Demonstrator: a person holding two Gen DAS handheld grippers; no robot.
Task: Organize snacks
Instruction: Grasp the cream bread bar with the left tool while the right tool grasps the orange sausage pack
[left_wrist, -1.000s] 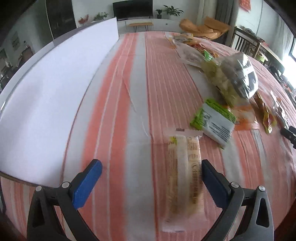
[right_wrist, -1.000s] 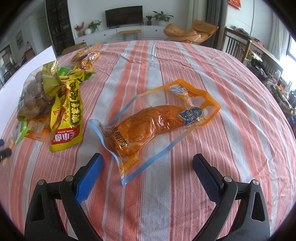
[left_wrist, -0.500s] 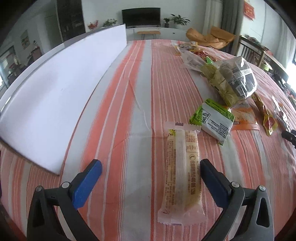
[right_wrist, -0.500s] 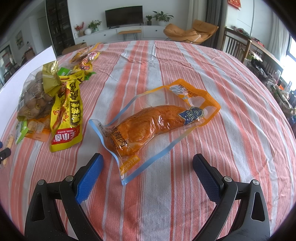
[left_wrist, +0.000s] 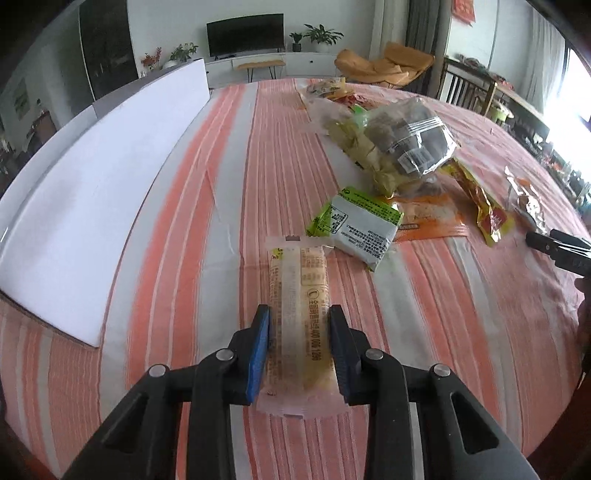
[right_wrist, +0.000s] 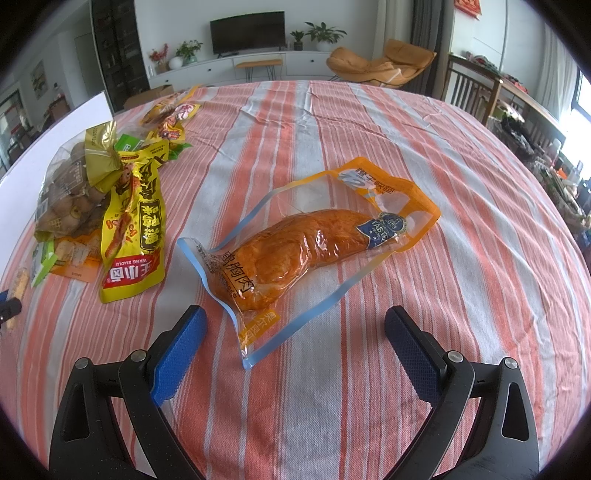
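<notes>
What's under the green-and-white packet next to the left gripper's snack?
The green-and-white packet overlaps an orange flat pouch on its right; the striped tablecloth lies beneath. Anything else underneath is hidden.

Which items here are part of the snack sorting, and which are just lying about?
Job: long snack bar in left gripper; chicken breast pack; yellow packet; green-white packet.
Lying about: white board; striped tablecloth.

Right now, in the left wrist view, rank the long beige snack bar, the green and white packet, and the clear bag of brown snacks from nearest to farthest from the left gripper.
1. Long beige snack bar: between the fingers of the left gripper, pinched.
2. Green and white packet: just beyond the bar's far end, to the right.
3. Clear bag of brown snacks: farther back on the right.
</notes>
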